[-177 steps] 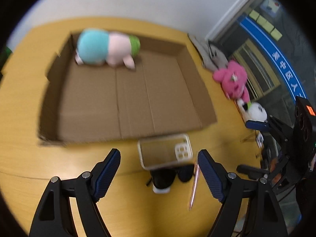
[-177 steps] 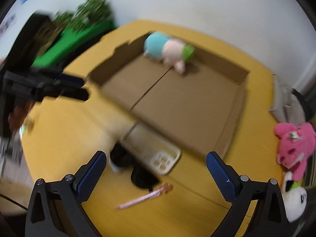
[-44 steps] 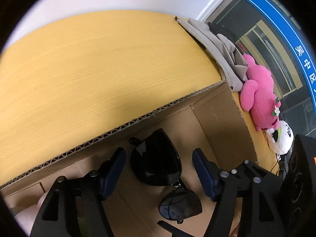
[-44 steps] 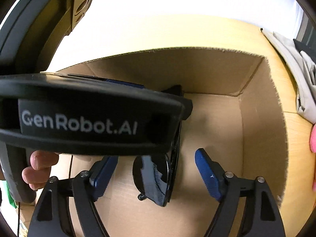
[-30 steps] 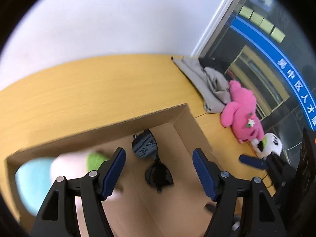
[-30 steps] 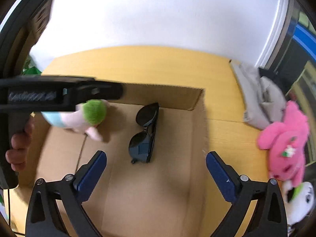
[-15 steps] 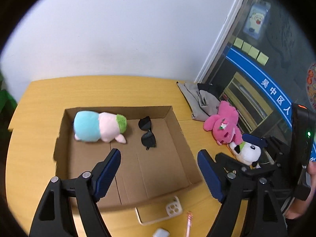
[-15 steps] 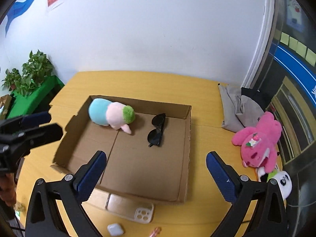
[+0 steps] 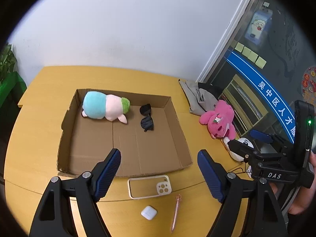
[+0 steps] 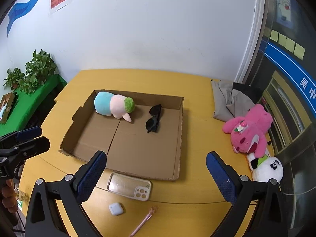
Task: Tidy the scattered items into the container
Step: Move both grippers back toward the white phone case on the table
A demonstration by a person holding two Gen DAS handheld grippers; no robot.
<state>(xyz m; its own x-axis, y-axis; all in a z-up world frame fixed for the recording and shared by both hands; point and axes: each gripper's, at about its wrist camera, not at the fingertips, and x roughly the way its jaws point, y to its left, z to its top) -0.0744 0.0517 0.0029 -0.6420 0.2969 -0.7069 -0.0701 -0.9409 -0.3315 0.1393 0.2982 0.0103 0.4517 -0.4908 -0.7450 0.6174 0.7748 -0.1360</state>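
Both jaws gape empty; only the right wrist view shows potted plants [image 10: 31, 69].

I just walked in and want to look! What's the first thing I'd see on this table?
Probably the big cardboard box in the middle of the yellow table, with a blue, pink and green soft toy and dark sunglasses lying inside at the back. Next, the bright pink plush on the table to the box's right, with a white panda toy beside it.
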